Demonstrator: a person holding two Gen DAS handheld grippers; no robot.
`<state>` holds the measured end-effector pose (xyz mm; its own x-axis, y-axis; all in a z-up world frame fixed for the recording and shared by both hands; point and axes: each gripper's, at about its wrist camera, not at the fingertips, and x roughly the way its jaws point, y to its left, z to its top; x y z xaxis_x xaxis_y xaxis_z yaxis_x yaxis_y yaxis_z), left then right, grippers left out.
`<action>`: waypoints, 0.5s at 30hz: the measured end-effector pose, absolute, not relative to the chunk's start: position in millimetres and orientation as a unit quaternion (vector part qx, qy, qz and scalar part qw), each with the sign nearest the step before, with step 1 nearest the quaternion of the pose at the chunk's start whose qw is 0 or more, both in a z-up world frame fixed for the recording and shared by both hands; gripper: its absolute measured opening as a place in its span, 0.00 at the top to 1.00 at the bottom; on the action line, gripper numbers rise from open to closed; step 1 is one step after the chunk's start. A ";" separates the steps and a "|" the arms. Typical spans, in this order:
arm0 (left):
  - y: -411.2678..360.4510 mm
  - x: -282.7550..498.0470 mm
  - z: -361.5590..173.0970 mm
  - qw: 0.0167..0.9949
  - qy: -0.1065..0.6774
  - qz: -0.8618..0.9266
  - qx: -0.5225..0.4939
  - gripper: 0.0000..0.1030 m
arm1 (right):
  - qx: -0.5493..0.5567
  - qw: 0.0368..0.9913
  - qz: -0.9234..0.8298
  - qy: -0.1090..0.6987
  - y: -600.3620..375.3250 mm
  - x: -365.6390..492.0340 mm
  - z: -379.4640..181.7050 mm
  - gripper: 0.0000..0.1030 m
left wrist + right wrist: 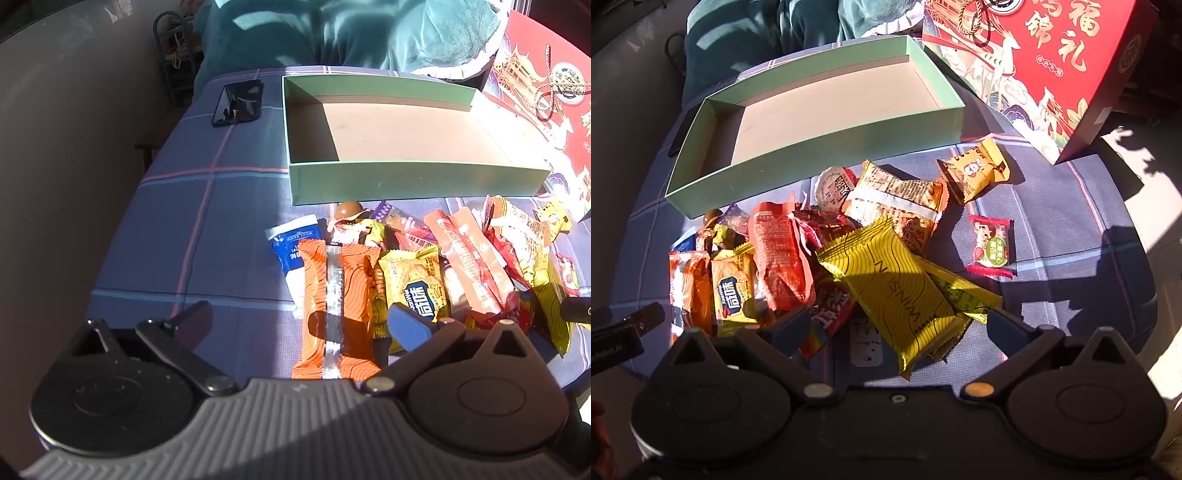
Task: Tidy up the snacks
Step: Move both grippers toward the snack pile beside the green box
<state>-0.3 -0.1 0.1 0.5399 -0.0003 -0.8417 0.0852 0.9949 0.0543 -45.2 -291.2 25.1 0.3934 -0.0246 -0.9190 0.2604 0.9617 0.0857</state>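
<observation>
On a plaid-clothed table [229,236], both claws stand wide open and grip nothing: the left gripper [299,321] straddles an orange packet [338,295], the right gripper [897,325] a yellow packet [890,280], in the snack pile beside an empty green tray [413,181].

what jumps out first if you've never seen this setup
A sunlit heap of snack packets on the checked tablecloth, the big yellow packet on top. Behind it sits an empty green box, with a red gift box to its right. Both grippers, left and right, hover open.
</observation>
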 end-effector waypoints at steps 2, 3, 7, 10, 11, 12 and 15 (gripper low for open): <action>-0.3 -0.6 0.2 0.877 0.478 -0.024 0.044 0.00 | 0.108 0.827 -0.086 0.544 -291.1 -45.0 25.1 0.00; -0.4 -0.8 0.4 0.877 0.478 -0.024 0.045 0.00 | 0.109 0.827 -0.086 0.545 -291.4 -44.8 25.1 0.00; -0.3 -0.3 -0.2 0.877 0.478 -0.024 0.044 0.00 | 0.109 0.825 -0.085 0.548 -292.4 -44.2 24.6 0.00; -0.3 -1.0 0.5 0.877 0.479 -0.024 0.043 0.00 | 0.108 0.825 -0.084 0.548 -292.1 -43.8 24.7 0.00; -0.4 -0.4 -0.3 0.877 0.478 -0.024 0.045 0.00 | 0.107 0.825 -0.084 0.548 -291.9 -43.7 24.7 0.00; -0.5 -0.7 -0.1 0.877 0.478 -0.024 0.045 0.00 | 0.107 0.825 -0.084 0.548 -292.0 -43.7 24.7 0.00; -0.4 -0.7 -0.1 0.877 0.477 -0.024 0.045 0.00 | 0.108 0.825 -0.084 0.549 -291.8 -43.8 24.5 0.00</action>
<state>-0.7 -0.4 -0.1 0.5436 0.0010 -0.8393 0.0842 0.9949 0.0557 -43.8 -291.8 24.5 0.3837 -0.0212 -0.9232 0.2574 0.9626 0.0849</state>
